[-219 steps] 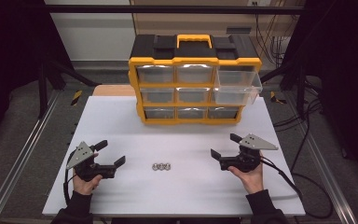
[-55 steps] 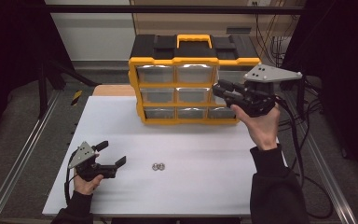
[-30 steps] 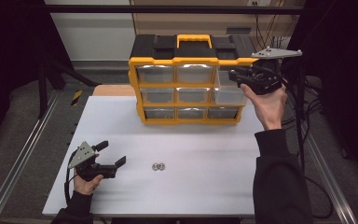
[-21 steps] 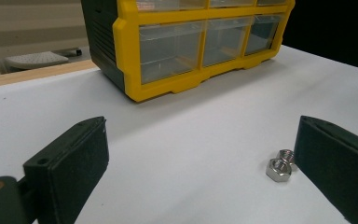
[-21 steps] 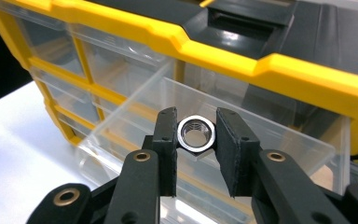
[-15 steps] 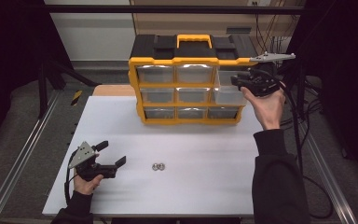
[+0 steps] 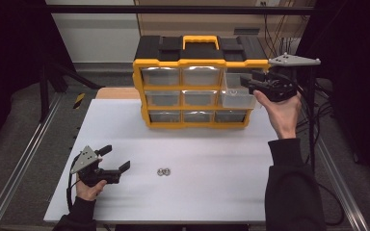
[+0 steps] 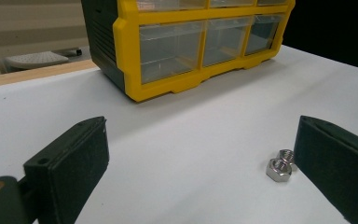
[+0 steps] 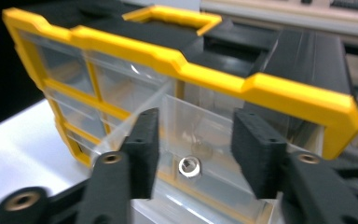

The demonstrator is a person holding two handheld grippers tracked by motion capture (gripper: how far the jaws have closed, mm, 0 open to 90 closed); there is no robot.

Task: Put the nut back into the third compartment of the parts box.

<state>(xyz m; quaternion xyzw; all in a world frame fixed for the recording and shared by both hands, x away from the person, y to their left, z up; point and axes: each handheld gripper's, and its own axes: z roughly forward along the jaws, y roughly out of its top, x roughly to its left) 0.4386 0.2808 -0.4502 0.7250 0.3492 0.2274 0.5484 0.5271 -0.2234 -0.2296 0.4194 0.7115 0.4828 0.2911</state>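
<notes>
A yellow and black drawer organizer (image 7: 192,63) stands at the back of the white table (image 7: 221,154). Its top right clear drawer (image 7: 236,96) is pulled out. My right gripper (image 7: 253,81) hovers over that drawer. In the right gripper view its jaws (image 9: 196,140) have just been opening and stand apart with nothing between them. A steel nut (image 9: 189,166) lies below on the floor of the drawer (image 9: 214,126). My left gripper (image 7: 116,158) rests open on the table at the front left. Two steel nuts (image 7: 163,171) lie to its right, close to one jaw (image 8: 279,165).
The organizer (image 8: 126,46) has three rows of clear drawers, the others pushed in. Metal rails run along both sides of the table. Cables hang behind the right side. A wooden surface edge shows behind the table at the left.
Since the earliest frame my right gripper has gone from the table up to the top right drawer, and the nut cluster on the table has shrunk. The left gripper has stayed put.
</notes>
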